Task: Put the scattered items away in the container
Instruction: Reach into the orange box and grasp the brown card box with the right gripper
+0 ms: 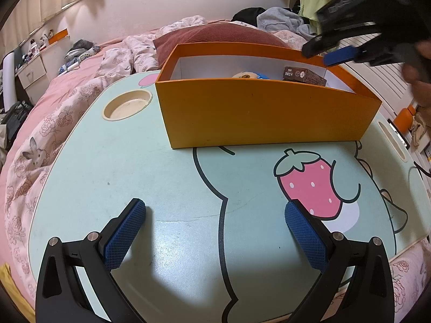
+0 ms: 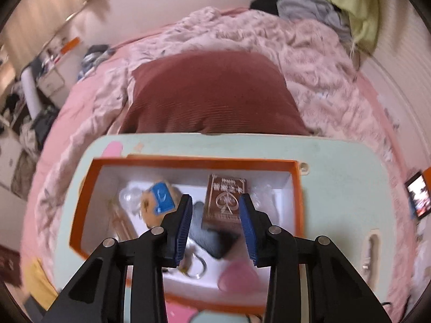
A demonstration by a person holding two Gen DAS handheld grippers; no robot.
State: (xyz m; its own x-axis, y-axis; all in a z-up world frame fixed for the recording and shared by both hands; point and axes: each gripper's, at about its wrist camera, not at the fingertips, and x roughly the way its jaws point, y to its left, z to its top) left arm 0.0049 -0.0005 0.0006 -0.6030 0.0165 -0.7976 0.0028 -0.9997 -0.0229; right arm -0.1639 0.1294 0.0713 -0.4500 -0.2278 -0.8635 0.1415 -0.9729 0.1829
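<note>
An orange box with a white inside stands on the mint lap table. In it lie a brown card box and a round snack with a blue label. My left gripper is open and empty, low over the table in front of the box. My right gripper is open and empty above the orange box, over the brown card box, a dark case, a key ring, a pink thing and the blue-labelled snack. It also shows in the left wrist view.
The table has a round cup recess at its back left and a slot on the right. It stands on a bed with a pink floral quilt and a dark red pillow. Clothes are piled behind.
</note>
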